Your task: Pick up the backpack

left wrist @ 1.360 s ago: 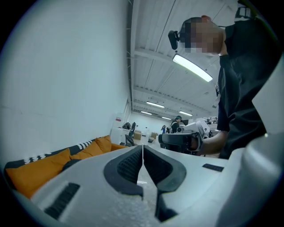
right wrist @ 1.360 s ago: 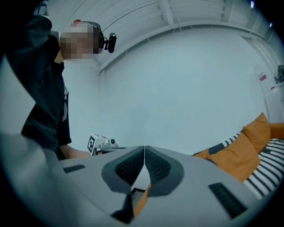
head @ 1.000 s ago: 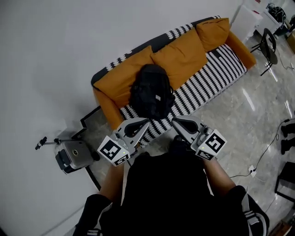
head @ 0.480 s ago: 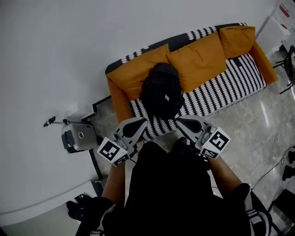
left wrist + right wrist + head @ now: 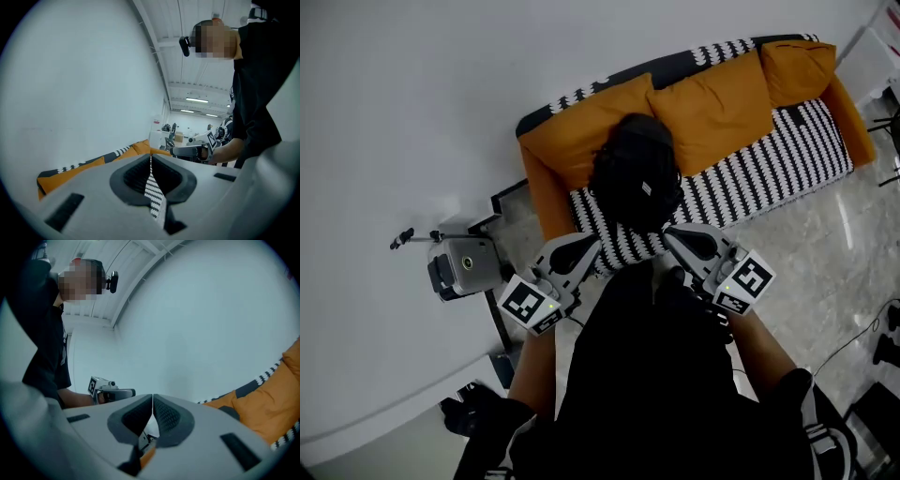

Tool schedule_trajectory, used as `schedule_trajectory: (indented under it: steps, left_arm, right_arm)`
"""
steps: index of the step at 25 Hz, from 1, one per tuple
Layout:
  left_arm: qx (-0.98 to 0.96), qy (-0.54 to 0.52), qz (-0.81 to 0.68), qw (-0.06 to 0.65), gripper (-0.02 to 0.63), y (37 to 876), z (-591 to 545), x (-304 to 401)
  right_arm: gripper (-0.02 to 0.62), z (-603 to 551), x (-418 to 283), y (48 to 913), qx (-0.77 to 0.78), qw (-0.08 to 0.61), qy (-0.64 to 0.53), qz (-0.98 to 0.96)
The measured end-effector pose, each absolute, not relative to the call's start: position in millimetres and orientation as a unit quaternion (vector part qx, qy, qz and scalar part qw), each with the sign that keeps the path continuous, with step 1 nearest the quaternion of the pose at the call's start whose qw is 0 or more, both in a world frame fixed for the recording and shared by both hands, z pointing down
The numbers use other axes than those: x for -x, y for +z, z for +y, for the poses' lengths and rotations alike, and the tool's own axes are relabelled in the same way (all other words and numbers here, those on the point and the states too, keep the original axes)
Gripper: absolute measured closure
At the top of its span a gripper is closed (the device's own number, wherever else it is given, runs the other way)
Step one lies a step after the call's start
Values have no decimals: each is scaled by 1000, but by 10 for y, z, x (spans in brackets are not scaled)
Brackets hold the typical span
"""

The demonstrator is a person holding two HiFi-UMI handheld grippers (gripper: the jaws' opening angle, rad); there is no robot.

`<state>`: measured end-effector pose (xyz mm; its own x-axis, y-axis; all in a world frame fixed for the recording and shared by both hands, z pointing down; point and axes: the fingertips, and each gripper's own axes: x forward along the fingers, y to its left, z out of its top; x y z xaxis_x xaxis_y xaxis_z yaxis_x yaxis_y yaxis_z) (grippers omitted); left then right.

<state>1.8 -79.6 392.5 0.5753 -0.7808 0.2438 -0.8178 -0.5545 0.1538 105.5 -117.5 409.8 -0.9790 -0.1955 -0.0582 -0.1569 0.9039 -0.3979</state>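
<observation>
So where does the black backpack [image 5: 635, 183] sit? — Desk

Slumped upright at the left end of the sofa [image 5: 546, 202], on the striped seat [image 5: 741, 187], its back against an orange cushion [image 5: 581, 131]. Both grippers are held short of it, near the sofa's front edge. The left gripper [image 5: 578, 248] and right gripper [image 5: 682, 239] angle inward, each with jaws closed together on nothing. — Field

How is it likely to handle? — Desk

Softly, judging by its rounded sag; it will probably fold and swing rather than lift as a stiff block. Its weight cannot be read from here, and it looks neither fragile nor slippery. The best hold is likely a top carry loop or a shoulder strap, thin enough for the jaws. No loop can be made out, so the top edge by the cushion is the place to search. The jaws must open first. — Field

What does each view add? — Desk

Only the head view shows the backpack, plus a grey box-like device [image 5: 464, 267] on the floor [image 5: 825, 244] beside the sofa's arm. The left gripper view misses the bag. It gives the pads [image 5: 133, 176] pressed shut, a sliver of striped fabric through the slit, the right gripper opposite and a lit hall [image 5: 197, 126] beyond. The right gripper view shows its own jaws shut, the left gripper against the white wall [image 5: 187, 333], and orange cushion at the edge. — Field
</observation>
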Motion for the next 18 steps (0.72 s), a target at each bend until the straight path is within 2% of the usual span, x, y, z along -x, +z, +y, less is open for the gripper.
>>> schedule_trajectory:
  steps: [13, 18]
  left_arm:
    - [-894, 56, -427, 123, 581, 4111, -1551, 727]
    - [-900, 70, -413, 121, 581, 4325, -1837, 1058]
  right_arm:
    - [568, -1914, -591, 4095, 168, 10, -185, 968]
    - [568, -2179, -293, 4226, 196, -24, -193, 961]
